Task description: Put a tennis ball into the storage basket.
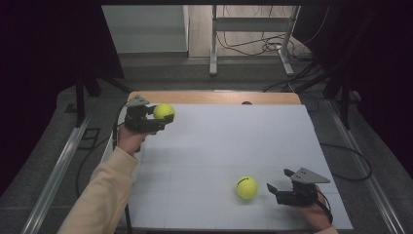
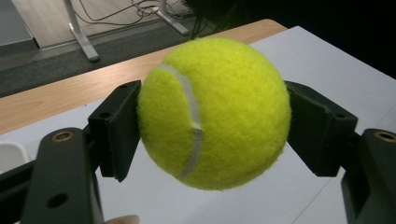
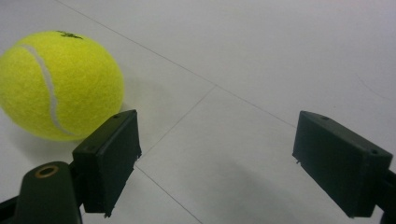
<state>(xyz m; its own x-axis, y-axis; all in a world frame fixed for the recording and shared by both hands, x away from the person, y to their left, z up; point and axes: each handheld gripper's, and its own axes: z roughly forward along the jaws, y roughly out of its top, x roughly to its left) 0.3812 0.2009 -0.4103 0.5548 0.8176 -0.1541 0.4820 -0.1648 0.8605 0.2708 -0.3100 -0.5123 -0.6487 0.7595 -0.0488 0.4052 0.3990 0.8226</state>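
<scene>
A tennis ball (image 1: 164, 111) is being held clear of the white table (image 1: 219, 146) by the left gripper (image 1: 155, 122) near the far left corner, with the jaws pressed against opposite sides of the felt so that the ball is being carried at its widest part, where a round thing is least likely to slip out. In the left gripper view the ball (image 2: 212, 112) is being squeezed between the two black pads (image 2: 116, 128), its white seam turned toward the camera and nothing but air beneath it. A second tennis ball (image 1: 247, 187) is being left on the table near the front edge, just beside the right gripper (image 1: 275, 190), which is being kept low over the surface with its jaws spread wide and nothing between them. In the right gripper view that ball (image 3: 58, 84) is lying to the outer side of the near pad (image 3: 109, 158), close to it but outside the gap, so the opening is not yet being lined up on it. The wide spread is judged to be a readiness for the ball's full width. Beyond the table, a strip of bare wood (image 1: 214, 97) and floor cables (image 1: 263, 46) are being caught by the high view.
</scene>
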